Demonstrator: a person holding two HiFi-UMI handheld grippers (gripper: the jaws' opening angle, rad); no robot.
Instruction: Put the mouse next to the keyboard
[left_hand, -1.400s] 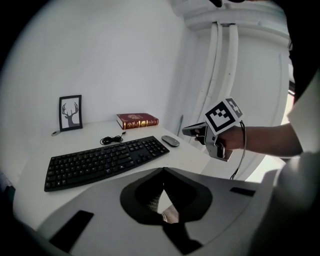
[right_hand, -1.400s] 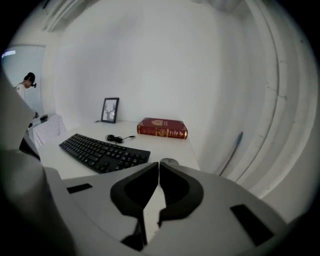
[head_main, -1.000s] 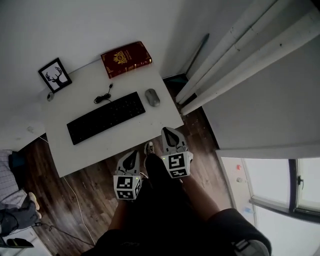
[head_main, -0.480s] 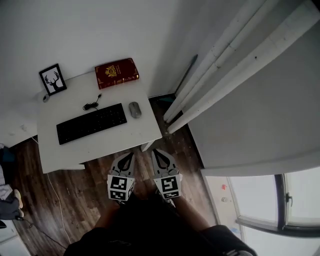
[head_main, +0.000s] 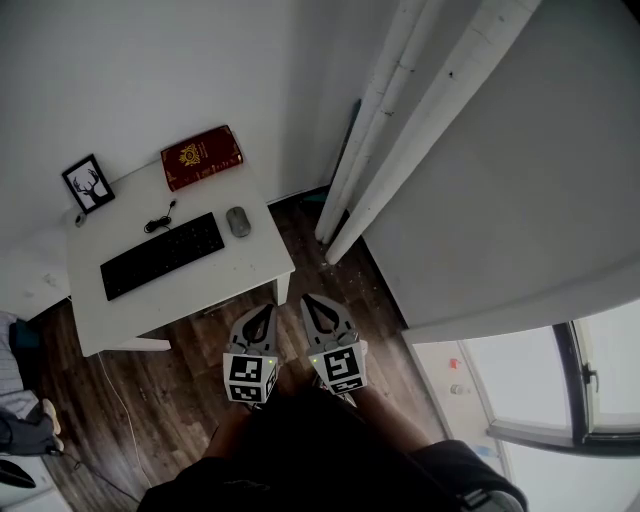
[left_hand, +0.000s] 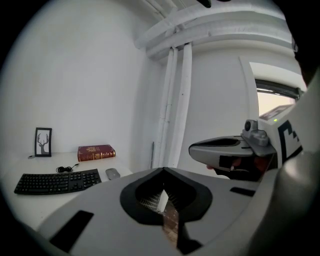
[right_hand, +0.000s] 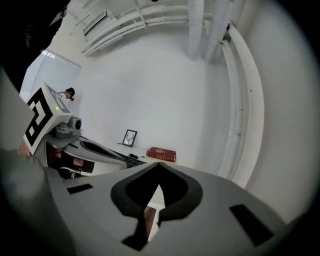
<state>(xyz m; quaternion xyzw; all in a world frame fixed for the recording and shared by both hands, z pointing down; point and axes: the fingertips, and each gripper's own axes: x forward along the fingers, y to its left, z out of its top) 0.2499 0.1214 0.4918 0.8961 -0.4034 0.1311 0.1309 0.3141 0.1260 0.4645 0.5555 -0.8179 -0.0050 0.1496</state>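
A grey mouse (head_main: 238, 221) lies on the white desk (head_main: 130, 305), just right of the black keyboard (head_main: 162, 255). The left gripper view also shows the mouse (left_hand: 112, 173) beside the keyboard (left_hand: 57, 181). Both grippers hang over the wooden floor in front of the desk, apart from everything on it. My left gripper (head_main: 268, 308) is shut and empty, its jaws meeting at the tip (left_hand: 162, 172). My right gripper (head_main: 307, 297) is shut and empty too, and it points towards the desk's right corner (right_hand: 159, 169).
A red book (head_main: 201, 157) and a small framed deer picture (head_main: 88, 183) stand at the desk's back by the wall. White pipes (head_main: 395, 120) run up the wall right of the desk. A window (head_main: 560, 400) sits at the lower right, and a cable (head_main: 110, 400) trails on the floor.
The person has backed away from the desk, so it looks smaller and farther. Both grippers have come off the desk's front edge and now hang side by side over the floor, still shut.
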